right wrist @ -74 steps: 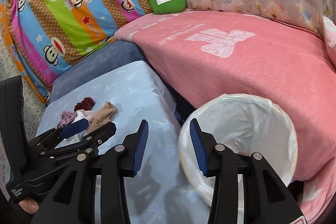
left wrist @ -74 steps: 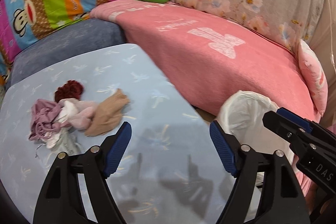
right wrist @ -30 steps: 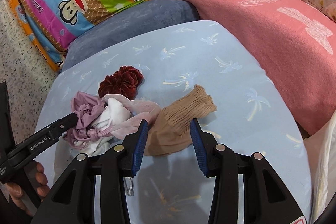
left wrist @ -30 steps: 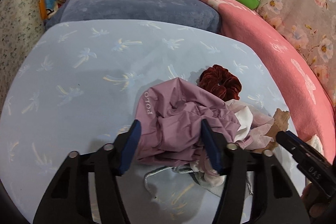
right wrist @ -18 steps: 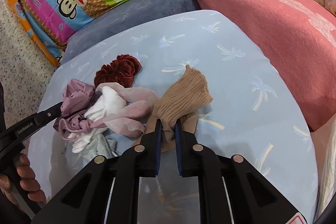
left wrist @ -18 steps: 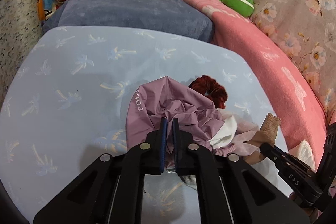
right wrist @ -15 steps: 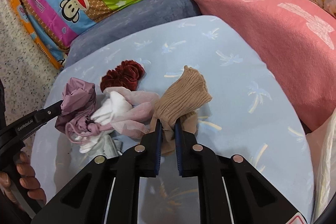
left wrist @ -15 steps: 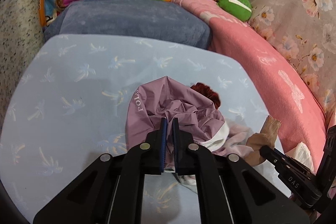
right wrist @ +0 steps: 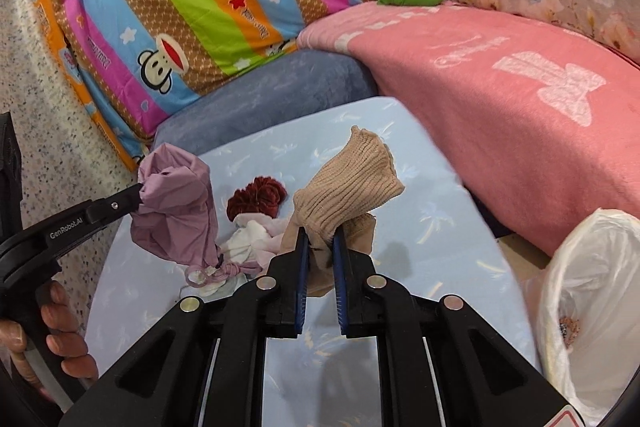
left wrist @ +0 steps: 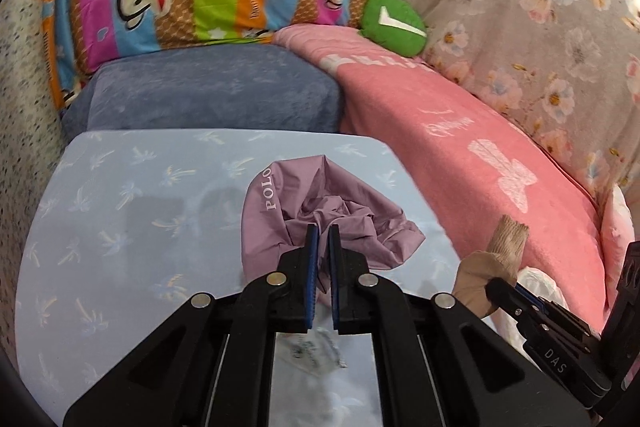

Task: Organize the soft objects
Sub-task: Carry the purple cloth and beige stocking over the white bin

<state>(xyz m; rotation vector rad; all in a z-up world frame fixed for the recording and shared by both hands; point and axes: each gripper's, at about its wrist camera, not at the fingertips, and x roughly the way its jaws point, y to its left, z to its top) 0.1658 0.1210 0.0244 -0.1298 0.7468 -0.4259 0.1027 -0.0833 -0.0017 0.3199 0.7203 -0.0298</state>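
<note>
**Both tongs loaded; the bin lies to your right**

Your right gripper (right wrist: 319,247) is clamped on the tan sock (right wrist: 347,183), which stands up out of the jaws with its ribbed cuff pointing up and away from you and a loose tail hanging below. Your left gripper (left wrist: 322,247) is closed on the mauve cloth (left wrist: 320,215), bunched and hanging clear of the table (left wrist: 120,211) (the word POLO shows on its fold).

What the move turns on: the lined bin (right wrist: 580,291) sits low at the right, off the table's right edge and just beside the pink blanket (right wrist: 520,87). The right gripper is clearly the nearer one, so by my reading the sock goes first, with a swing right and down.

Your left hand (right wrist: 48,339) holds its handle at the far left, well apart from the bin; it would have to cross the whole table.

Farther out, the red scrunchie (right wrist: 258,201) and a pale pink-and-white bundle (right wrist: 256,237) lie on the table between the two grippers, not yet picked.
</note>
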